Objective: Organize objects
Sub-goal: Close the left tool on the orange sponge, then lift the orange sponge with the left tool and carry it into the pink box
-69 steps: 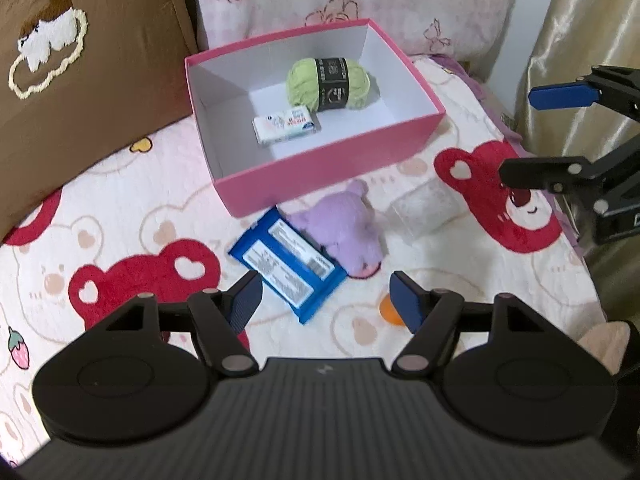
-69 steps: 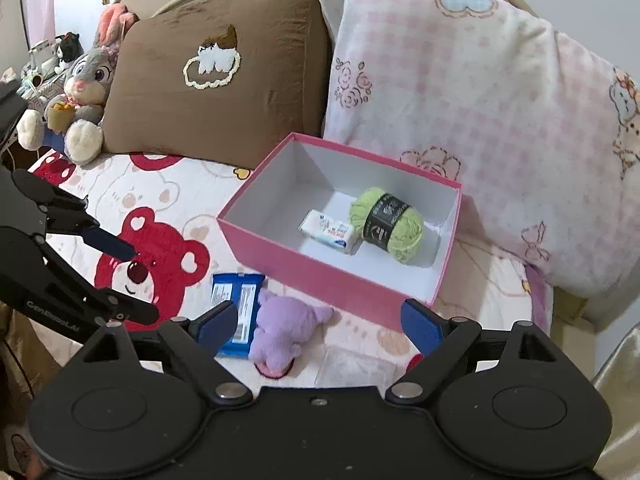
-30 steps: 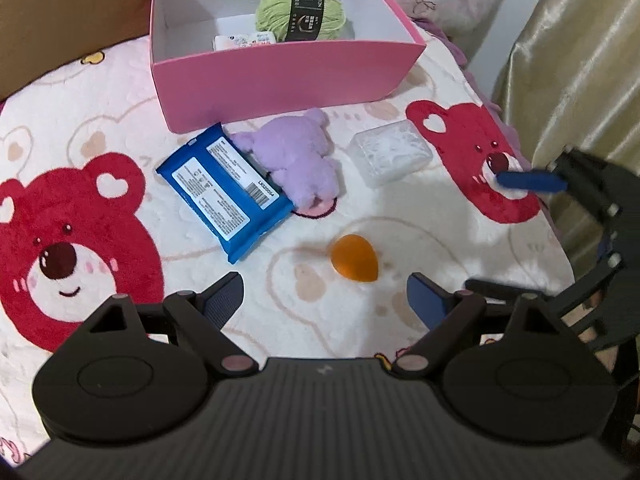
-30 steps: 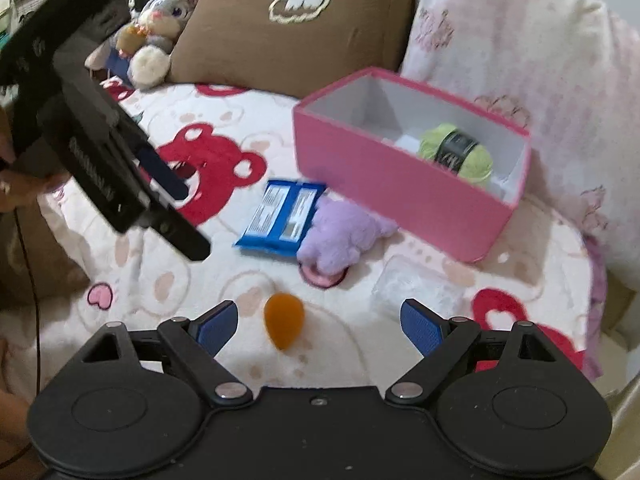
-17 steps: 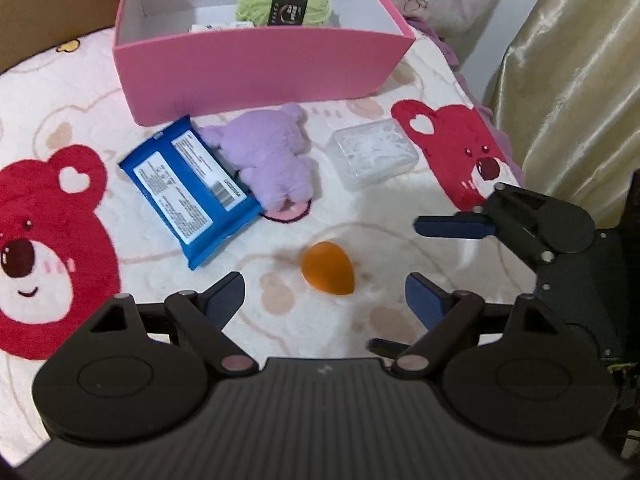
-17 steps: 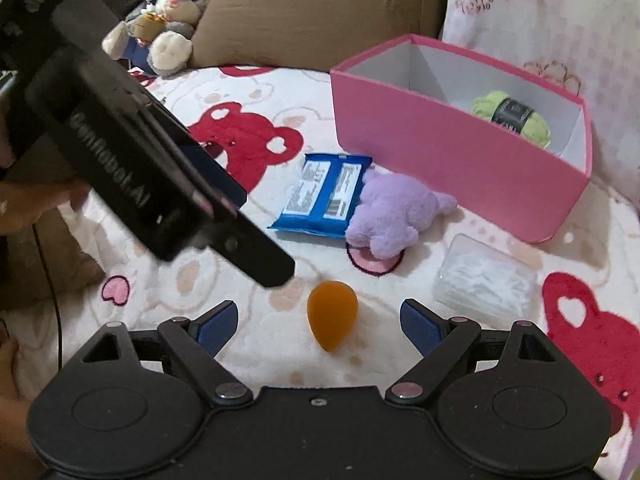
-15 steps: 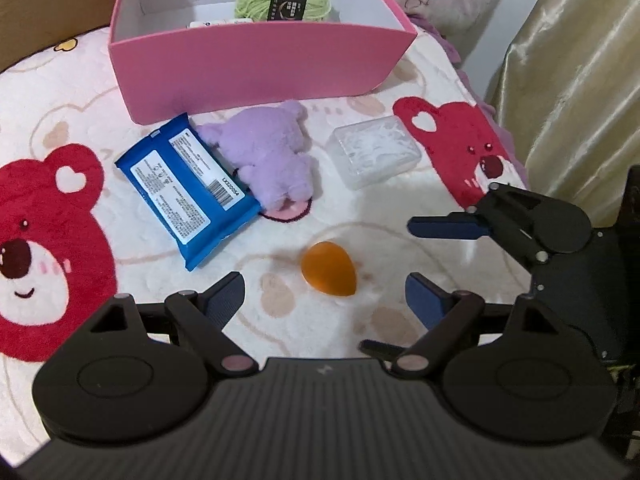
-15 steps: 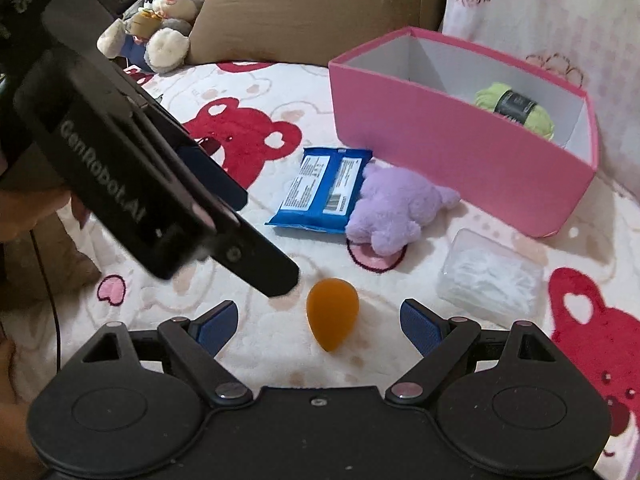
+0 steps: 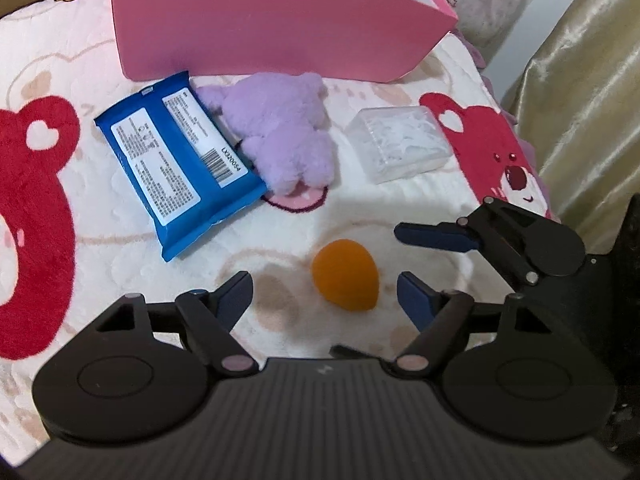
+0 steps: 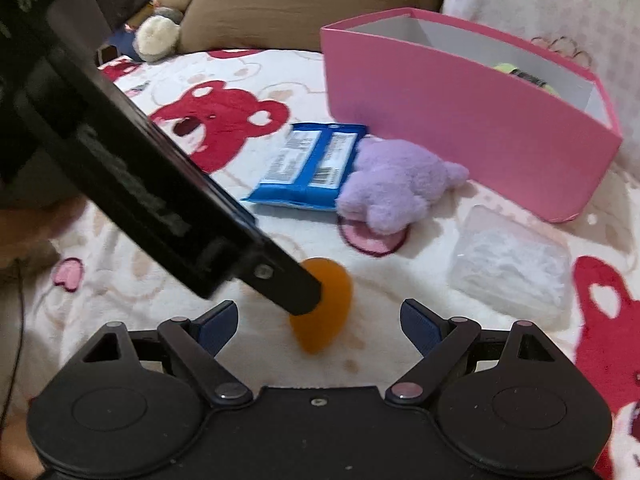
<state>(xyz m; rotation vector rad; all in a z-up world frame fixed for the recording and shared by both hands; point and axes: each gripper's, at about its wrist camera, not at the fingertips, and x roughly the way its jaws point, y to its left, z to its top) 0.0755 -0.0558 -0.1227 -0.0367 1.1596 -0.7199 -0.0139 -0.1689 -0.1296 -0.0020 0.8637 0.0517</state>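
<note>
Orange and egg-shaped, a sponge (image 9: 346,281) is seen lying on a bear-print blanket (image 9: 48,184) at the lower centre of the left wrist view, framed between the blue pads of the left gripper (image 9: 325,294). That gripper's jaws are closing, yet the pads are not pressed on the sponge, and bare blanket is visible on either side of it.

At the right edge of the same view, the right gripper (image 9: 408,260) is shown with its jaws spread wide, nothing being grasped; one blue fingertip (image 9: 434,236) is pointed toward the sponge from just beside it.

In the right wrist view, the sponge (image 10: 324,312) is partly covered by a black finger of the left gripper, which is stretched diagonally down from the upper left of the frame. Whether that finger is touching the sponge cannot be told.

Above the sponge, a blue packet (image 9: 176,156) is laid flat with a purple plush toy (image 9: 284,132) resting against its right edge. A clear plastic case (image 9: 400,142) is placed to the right of the toy, apart from it. A pink box (image 9: 260,28) is set along the top of the frame, with green yarn (image 10: 520,72) glimpsed inside. A brown pillow (image 10: 280,4) and a stuffed rabbit (image 10: 168,12) are visible at the upper left of the right wrist view.
</note>
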